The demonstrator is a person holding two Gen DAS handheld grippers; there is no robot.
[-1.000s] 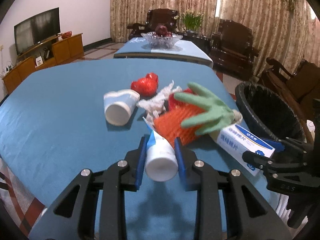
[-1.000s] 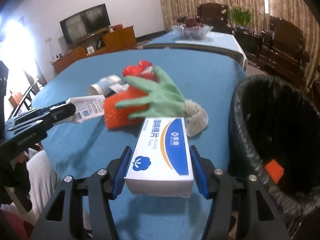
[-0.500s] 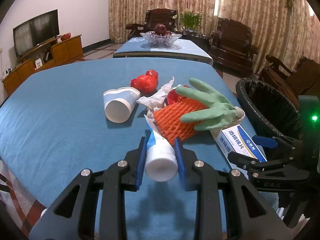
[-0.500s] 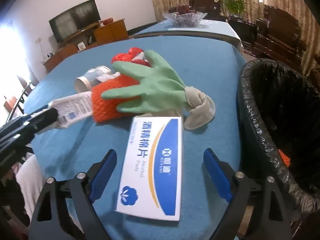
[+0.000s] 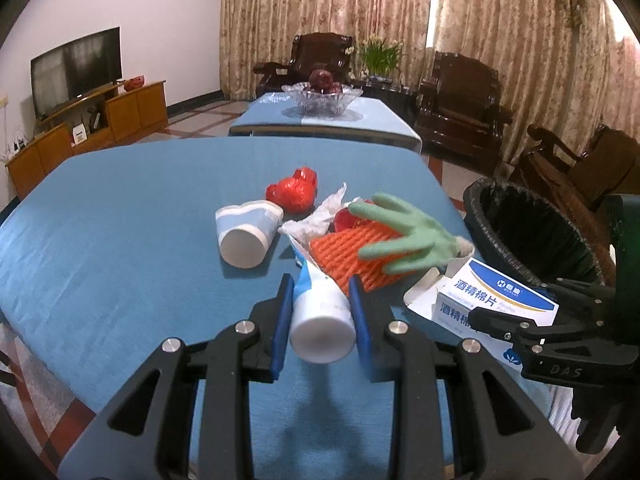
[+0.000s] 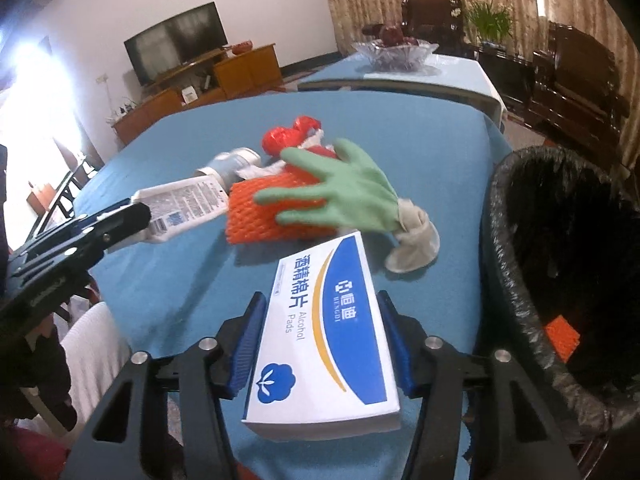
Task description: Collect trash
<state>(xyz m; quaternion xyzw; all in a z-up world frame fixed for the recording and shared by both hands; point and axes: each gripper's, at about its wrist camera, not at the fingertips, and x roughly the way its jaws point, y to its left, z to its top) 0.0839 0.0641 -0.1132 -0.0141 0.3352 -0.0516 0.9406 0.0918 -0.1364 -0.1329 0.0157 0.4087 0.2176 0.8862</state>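
My left gripper [image 5: 320,294] is shut on a white and blue tube [image 5: 320,312], cap end toward the camera, just above the blue table [image 5: 120,264]. My right gripper [image 6: 322,320] is shut on a white and blue alcohol pads box [image 6: 324,340], also seen in the left wrist view [image 5: 496,300]. An orange foam net [image 5: 352,252], a green glove [image 5: 404,232], crumpled white paper [image 5: 316,220], a paper cup [image 5: 244,232] and a red wrapper [image 5: 292,192] lie on the table. A black-lined trash bin [image 6: 560,280] stands at the table's right edge.
A second table with a glass fruit bowl [image 5: 322,96] stands behind. Dark wooden armchairs [image 5: 460,104] line the curtained wall. A TV [image 5: 76,68] on a wooden cabinet is at far left. An orange scrap [image 6: 562,338] lies in the bin.
My right gripper opened wide around the box half a second ago and has now closed on it again. The left gripper keeps holding the tube, slightly raised.
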